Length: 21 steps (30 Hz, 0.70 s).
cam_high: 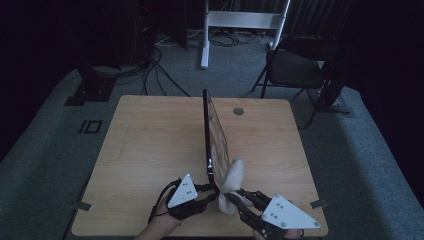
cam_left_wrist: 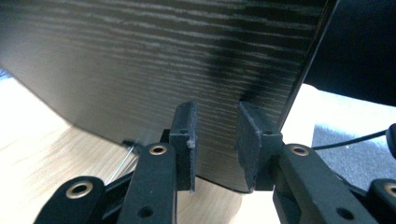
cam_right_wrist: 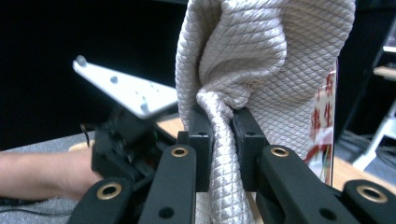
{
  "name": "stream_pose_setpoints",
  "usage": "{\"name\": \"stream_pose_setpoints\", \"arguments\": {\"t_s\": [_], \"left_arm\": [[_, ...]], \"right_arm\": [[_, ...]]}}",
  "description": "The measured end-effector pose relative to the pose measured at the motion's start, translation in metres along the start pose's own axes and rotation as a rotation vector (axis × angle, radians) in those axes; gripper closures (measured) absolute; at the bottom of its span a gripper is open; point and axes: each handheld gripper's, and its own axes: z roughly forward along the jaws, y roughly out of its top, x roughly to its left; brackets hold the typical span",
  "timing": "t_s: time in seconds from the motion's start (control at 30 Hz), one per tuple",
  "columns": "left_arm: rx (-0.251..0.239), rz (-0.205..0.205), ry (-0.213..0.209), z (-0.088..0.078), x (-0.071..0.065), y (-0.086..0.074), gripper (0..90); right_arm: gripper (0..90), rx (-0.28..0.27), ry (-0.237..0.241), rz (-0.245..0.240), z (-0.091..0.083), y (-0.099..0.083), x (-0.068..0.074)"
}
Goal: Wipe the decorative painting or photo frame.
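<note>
A flat framed picture (cam_high: 216, 135) stands on its long edge across the middle of the wooden table (cam_high: 150, 145), its printed face turned right. My left gripper (cam_high: 214, 189) is shut on its near lower corner; the dark wood-grain back (cam_left_wrist: 140, 60) runs between the pads of my left gripper (cam_left_wrist: 215, 140). My right gripper (cam_high: 235, 197) is shut on a bunched white quilted cloth (cam_high: 234, 176), which rests against the printed face near that end. The cloth (cam_right_wrist: 261, 60) rises from my right gripper (cam_right_wrist: 222, 135), with the picture's red print (cam_right_wrist: 327, 121) behind it.
A round cable hole (cam_high: 238, 111) sits at the table's far side. Beyond the table stand a dark folding chair (cam_high: 295, 67) and a white stand (cam_high: 240, 20), with cables on the carpet. A forearm (cam_right_wrist: 37, 172) and the left gripper's grey plate (cam_right_wrist: 126, 91) appear in the right gripper view.
</note>
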Motion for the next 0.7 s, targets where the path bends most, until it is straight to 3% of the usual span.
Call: {"name": "stream_pose_setpoints", "arguments": {"t_s": [0.3,0.5,0.7], "left_arm": [[-0.001,0.004,0.0,0.004,0.0,0.002,68.0],[0.004,0.007,-0.005,0.003,0.0,0.003,68.1],[0.003,0.01,-0.002,0.004,0.0,0.004,68.2]], "right_arm": [[80.1,-0.008,-0.033,-0.061,0.011,0.01,0.005],[80.3,0.017,-0.052,-0.074,0.009,-0.004,0.007],[80.2,0.07,-0.053,-0.051,0.007,-0.023,0.003]]}}
